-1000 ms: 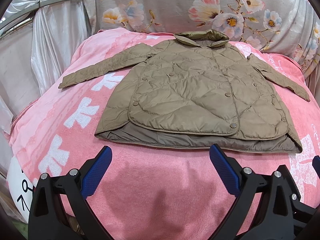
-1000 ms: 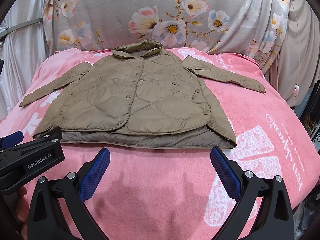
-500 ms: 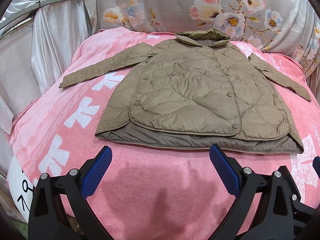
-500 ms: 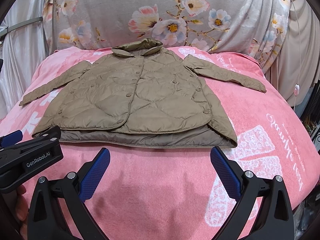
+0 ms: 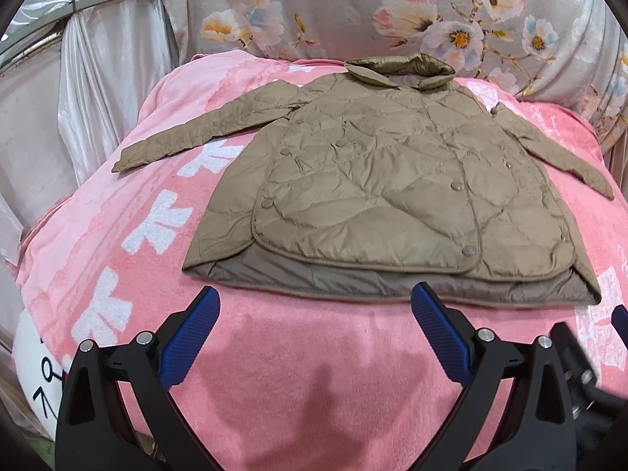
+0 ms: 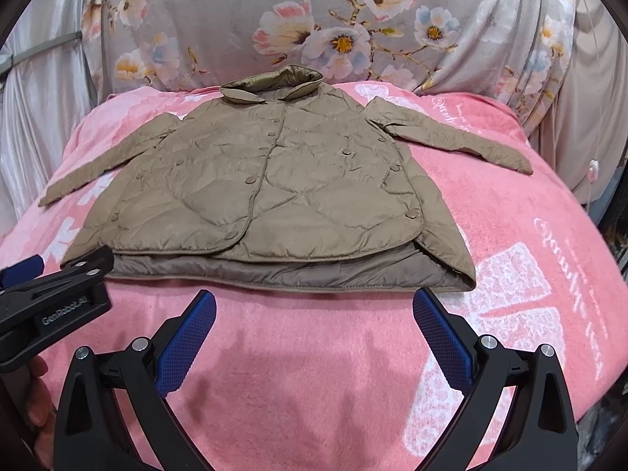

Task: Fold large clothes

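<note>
Jaws of left gripper and right gripper gape empty before the jacket on the pink blanket.

Jacket: tan, quilted, flat on the pink blanket, buttoned, both sleeves spread out.
Left gripper: jaws wide apart, just short of the hem, gripping nothing.
Backdrop: floral cloth.

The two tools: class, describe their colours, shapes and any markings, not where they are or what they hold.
Each tool, left and right, is a black plastic frame with triangular cut-outs and silver bolts at the pivots. Its two fingers carry flat blue pads with a fine dotted texture. White "GenRobot.AI" lettering marks the left tool's side in the right wrist view. No cables show.
</note>
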{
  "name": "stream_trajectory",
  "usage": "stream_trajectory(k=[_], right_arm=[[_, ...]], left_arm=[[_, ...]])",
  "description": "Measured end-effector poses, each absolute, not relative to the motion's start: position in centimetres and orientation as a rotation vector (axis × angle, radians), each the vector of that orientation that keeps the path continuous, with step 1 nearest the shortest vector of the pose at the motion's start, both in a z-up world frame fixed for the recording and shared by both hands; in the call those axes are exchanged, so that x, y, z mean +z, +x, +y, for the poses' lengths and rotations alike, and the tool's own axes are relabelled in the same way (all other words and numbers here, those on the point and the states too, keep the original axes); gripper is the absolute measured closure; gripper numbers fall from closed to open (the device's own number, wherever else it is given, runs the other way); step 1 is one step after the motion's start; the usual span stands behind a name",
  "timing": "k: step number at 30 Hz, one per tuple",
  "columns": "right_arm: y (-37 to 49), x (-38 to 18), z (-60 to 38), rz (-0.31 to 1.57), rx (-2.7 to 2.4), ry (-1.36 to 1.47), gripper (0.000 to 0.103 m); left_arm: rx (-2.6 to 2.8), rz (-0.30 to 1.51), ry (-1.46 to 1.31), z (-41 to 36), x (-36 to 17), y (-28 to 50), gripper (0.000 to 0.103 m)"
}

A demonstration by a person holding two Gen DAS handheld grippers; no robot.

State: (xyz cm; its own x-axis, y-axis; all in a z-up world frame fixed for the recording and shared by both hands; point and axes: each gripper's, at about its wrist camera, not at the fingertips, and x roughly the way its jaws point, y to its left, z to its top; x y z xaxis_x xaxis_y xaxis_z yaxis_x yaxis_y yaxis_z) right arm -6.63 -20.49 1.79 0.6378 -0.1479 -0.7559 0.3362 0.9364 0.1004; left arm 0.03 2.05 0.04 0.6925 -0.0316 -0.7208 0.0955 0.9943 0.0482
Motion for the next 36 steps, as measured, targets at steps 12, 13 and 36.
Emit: stream_trajectory(k=[12, 13, 36], right_arm=[[-0.6, -0.4, -46.9, 0.684, -0.457, 0.633, 0.005], [0.0, -1.0, -49.5, 0.657, -0.464, 0.685, 0.005], [10.9, -7.4, -67.9, 0.439, -0.566, 0.974, 0.092]], left_arm=[[0.048, 0.769, 0.036, 4.6, 0.7, 8.2, 0.005], [0.050, 0.768, 0.031, 4.7, 0.7, 8.8, 0.005], [0.129, 0.814, 0.034, 4.1, -3.6, 20.0, 0.005]])
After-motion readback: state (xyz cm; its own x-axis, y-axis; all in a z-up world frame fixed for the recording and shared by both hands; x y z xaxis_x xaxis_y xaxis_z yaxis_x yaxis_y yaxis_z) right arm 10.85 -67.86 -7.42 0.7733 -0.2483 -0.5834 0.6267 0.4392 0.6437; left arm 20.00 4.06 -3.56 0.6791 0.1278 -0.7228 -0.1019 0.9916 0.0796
